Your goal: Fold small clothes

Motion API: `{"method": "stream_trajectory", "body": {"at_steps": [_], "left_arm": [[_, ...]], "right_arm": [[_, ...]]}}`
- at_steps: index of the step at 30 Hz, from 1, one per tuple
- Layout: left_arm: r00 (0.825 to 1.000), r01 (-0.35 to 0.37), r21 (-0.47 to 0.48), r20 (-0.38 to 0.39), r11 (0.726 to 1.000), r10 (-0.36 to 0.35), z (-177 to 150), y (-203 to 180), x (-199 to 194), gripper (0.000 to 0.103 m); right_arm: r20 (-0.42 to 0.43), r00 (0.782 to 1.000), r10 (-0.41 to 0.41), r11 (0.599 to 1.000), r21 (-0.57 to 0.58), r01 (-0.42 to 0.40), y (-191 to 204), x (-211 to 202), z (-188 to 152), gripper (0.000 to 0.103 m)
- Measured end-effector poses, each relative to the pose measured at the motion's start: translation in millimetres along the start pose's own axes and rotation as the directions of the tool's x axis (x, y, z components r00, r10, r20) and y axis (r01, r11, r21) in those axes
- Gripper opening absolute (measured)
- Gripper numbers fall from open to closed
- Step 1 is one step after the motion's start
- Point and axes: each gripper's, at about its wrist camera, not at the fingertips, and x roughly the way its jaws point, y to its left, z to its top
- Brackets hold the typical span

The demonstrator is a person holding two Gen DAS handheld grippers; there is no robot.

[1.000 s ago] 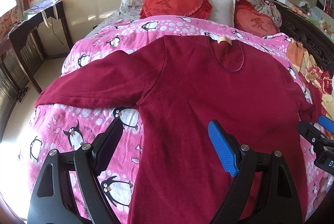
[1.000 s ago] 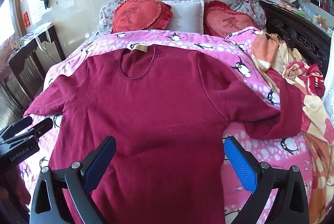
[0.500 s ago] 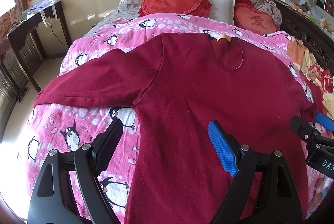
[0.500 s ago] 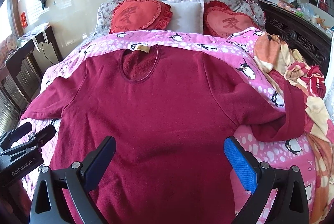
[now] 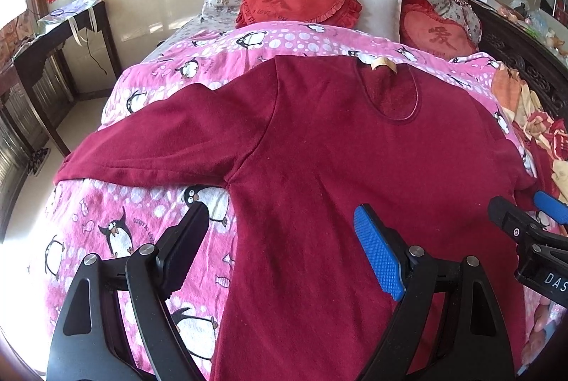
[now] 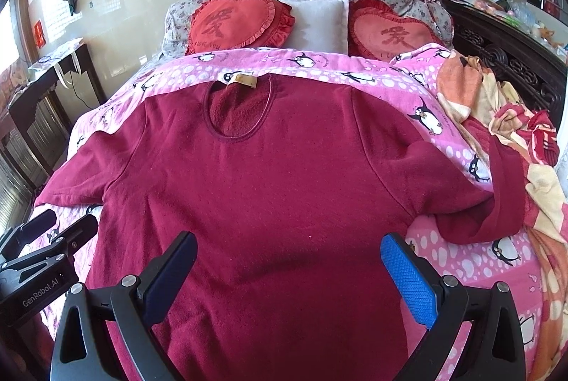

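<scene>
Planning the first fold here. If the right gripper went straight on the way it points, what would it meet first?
Probably the maroon shirt: the open right gripper points over its body toward the neckline, though its height above the cloth is unclear.

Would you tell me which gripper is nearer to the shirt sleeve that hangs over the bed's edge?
Left. The left gripper hovers open just below that outstretched sleeve, straddling the shirt's side edge. The right gripper hovers open over the shirt's lower body, farther away.

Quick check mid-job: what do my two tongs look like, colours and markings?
Both tongs, left and right, have black triangular cut-out frames with silver screws and textured blue pads. White "GenRobot.AI" lettering marks the left one's body; the right's shows white "DAS", cut off. No cables visible.
</scene>
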Motion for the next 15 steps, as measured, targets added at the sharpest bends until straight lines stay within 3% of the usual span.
{"method": "stream_trajectory", "body": {"at_steps": [15], "left_arm": [[1.000,0.002,-0.003,-0.009,1.000,-0.002,7.2,7.8,12.2,0.084]], "right_arm": [[-0.014,1.000,0.003,1.000,-0.011,-0.003,17.2,14.2,9.3,0.103]]}}
